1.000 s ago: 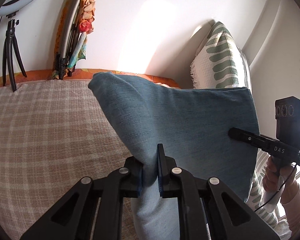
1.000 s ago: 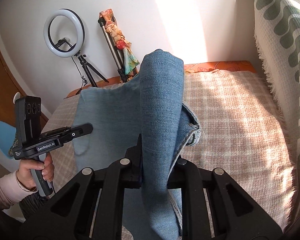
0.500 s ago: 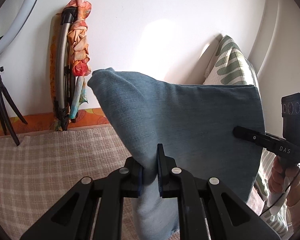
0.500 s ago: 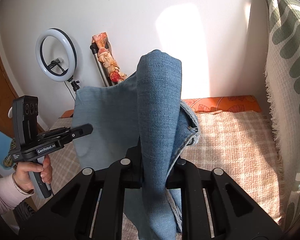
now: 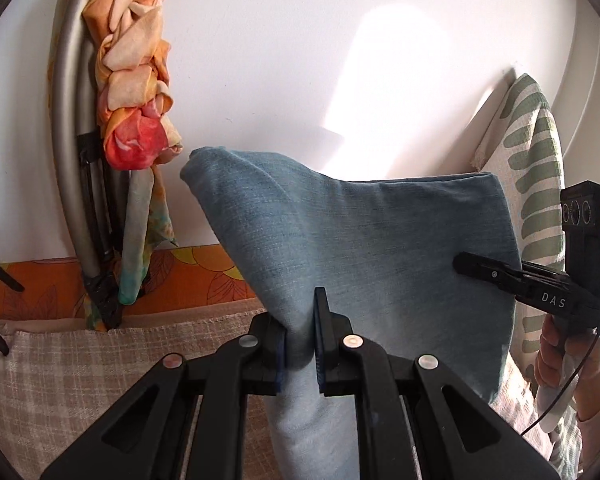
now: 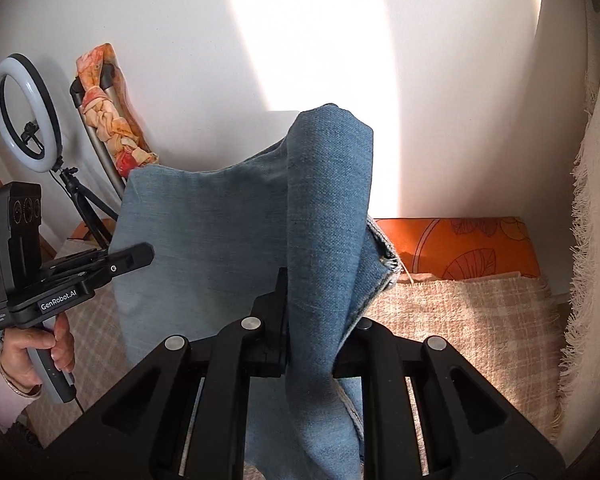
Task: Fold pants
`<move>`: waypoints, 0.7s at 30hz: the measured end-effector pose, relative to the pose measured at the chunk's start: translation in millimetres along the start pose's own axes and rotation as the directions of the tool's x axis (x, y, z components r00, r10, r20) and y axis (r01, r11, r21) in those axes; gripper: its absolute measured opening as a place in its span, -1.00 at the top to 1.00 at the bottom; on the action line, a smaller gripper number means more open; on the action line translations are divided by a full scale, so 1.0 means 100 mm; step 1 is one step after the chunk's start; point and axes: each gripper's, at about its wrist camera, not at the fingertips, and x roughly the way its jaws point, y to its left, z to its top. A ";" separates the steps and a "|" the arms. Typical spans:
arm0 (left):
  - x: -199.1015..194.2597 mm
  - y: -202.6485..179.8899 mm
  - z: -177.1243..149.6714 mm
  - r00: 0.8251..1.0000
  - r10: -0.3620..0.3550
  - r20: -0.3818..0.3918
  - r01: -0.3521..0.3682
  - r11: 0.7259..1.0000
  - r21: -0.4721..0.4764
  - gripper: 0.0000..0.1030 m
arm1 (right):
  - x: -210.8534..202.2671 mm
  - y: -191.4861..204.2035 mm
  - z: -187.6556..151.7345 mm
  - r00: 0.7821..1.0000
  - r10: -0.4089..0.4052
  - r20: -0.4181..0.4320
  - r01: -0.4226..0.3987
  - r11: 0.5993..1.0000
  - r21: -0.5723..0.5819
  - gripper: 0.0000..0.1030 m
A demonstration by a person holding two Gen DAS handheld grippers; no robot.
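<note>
Blue denim pants [image 5: 364, 248] hang folded between my two grippers, held up in the air above the bed. My left gripper [image 5: 300, 340] is shut on one top corner of the pants. My right gripper [image 6: 312, 320] is shut on the other corner, where the fabric [image 6: 324, 208] drapes over the jaws and hides the right finger. The right gripper also shows in the left wrist view [image 5: 476, 266] at the pants' right edge. The left gripper shows in the right wrist view [image 6: 140, 254] at the pants' left edge.
A checked beige bedspread [image 6: 460, 320] covers the bed below, with an orange leaf-print sheet [image 6: 460, 244] at the wall. A cream pillow with green stripes [image 5: 536, 184] stands at the right. A ring light on a tripod [image 6: 26, 112] and a scarf-wrapped metal frame [image 5: 128, 92] stand by the wall.
Both grippers have risen with the pants; the bed has dropped low in both views and the wall fills most of them. The grips have not changed.
</note>
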 end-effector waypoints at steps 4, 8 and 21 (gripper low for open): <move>0.27 0.09 0.01 0.999 0.023 -0.023 -0.023 1.000 0.004 0.84 | 0.25 -0.05 0.03 0.999 -0.023 -0.022 0.023 1.000 -0.004 0.73; 0.46 0.13 0.01 0.998 0.046 -0.041 -0.046 0.999 0.005 0.84 | 0.43 -0.10 0.03 0.997 -0.045 -0.057 0.046 0.999 0.018 0.73; 0.63 0.00 0.05 0.981 0.169 -0.093 -0.165 0.985 0.052 0.65 | 0.28 0.01 -0.15 0.972 -0.233 -0.016 0.233 0.973 0.002 -0.30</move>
